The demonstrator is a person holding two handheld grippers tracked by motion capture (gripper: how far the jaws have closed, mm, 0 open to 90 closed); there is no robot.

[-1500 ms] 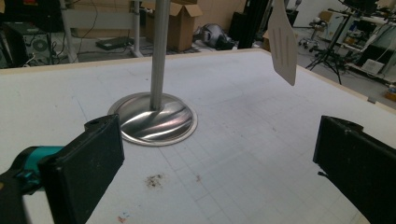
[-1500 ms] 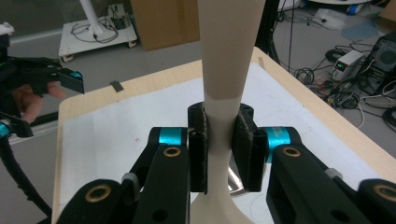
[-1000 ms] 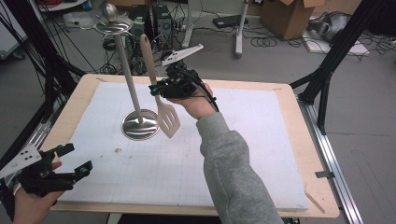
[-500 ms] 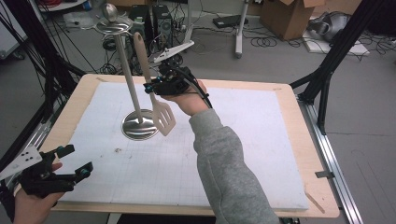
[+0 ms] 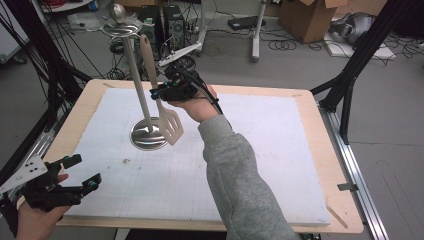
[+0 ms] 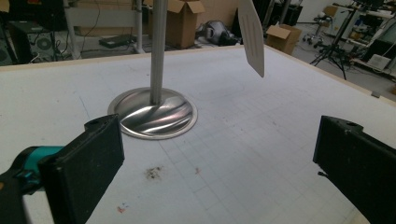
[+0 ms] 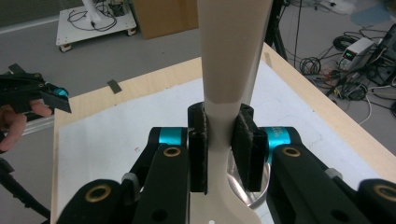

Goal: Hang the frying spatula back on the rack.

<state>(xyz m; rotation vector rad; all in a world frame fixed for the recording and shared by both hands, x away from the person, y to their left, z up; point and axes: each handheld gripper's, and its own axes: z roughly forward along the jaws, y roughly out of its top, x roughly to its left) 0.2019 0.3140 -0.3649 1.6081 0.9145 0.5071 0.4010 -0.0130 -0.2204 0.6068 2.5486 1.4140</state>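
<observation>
The right gripper [image 5: 161,93] clamped a cream slotted plastic spatula [image 5: 161,97] upright beside the steel utensil stand [image 5: 137,82], not yet hung; the left gripper [image 5: 75,172] sat open at the table's near-left corner.

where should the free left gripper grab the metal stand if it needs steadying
Best guess: the upright pole, low down, just above the round base. The pole is slim enough for the jaws; the base is a wide, flat disc with nothing to pinch. Come in level from the left gripper side, jaws either side of the pole. The right gripper holds the spatula on the far side, so that side is crowded.
</observation>
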